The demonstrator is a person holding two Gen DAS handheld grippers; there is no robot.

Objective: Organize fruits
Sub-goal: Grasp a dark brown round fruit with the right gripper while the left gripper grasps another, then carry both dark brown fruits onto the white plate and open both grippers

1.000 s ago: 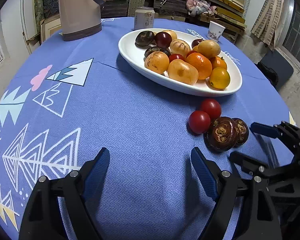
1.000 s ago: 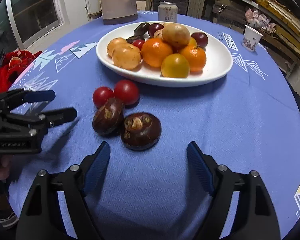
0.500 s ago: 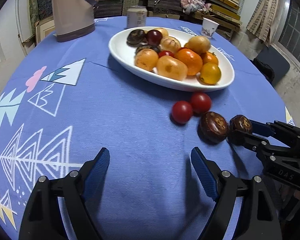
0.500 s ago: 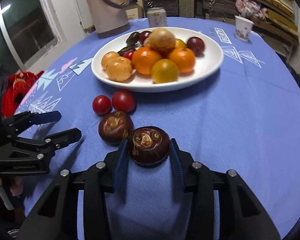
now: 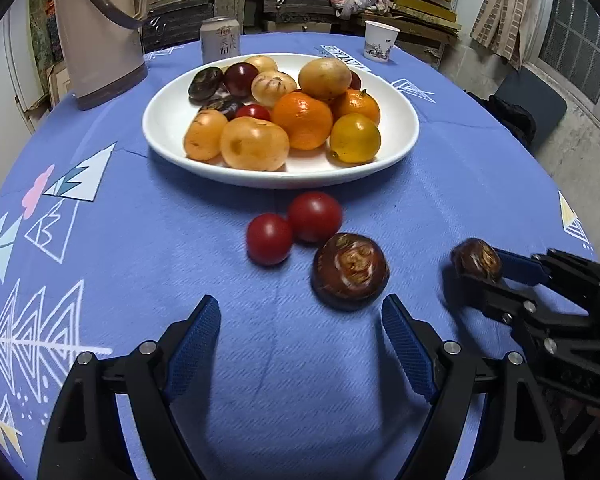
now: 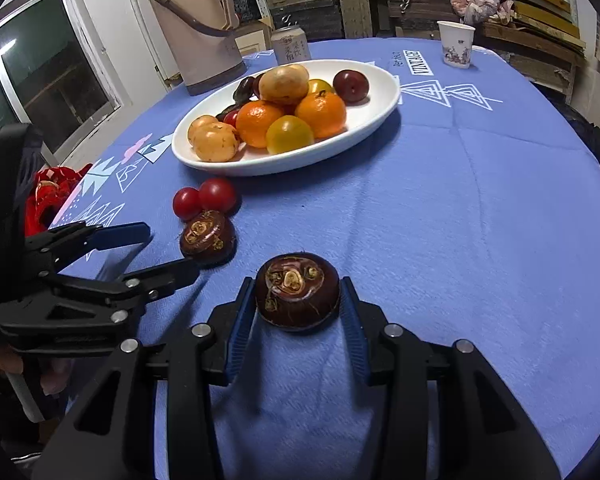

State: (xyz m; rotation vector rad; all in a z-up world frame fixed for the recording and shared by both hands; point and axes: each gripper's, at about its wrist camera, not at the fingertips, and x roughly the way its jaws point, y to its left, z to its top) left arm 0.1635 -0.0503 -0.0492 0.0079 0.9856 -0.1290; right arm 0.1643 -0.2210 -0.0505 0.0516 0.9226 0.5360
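1. The left hand-held gripper (image 5: 300, 332) hangs released over the round worktop covered in a blue patterned cloth (image 5: 140, 240); its blue-padded jaws stand wide with only bare cloth between them.
2. Just ahead of its right jaw lies a dark brown, flattened water chestnut (image 5: 350, 270) on the cloth, not touching the pads.
3. Beyond that chestnut sit two small red cherry tomatoes (image 5: 292, 226), touching each other, near the front rim of the white oval ceramic plate (image 5: 400, 136).
4. The plate is heaped with oranges, yellow-brown round fruits, dark plums and further chestnuts.
5. To the right, the right hand-held gripper (image 6: 298, 312) is clenched on a second dark brown water chestnut (image 6: 298, 290); both blue pads press its sides, and it sits at the fingertips just above the cloth, well apart from the plate.
6. The jaws have just been closing, with this chestnut between them.
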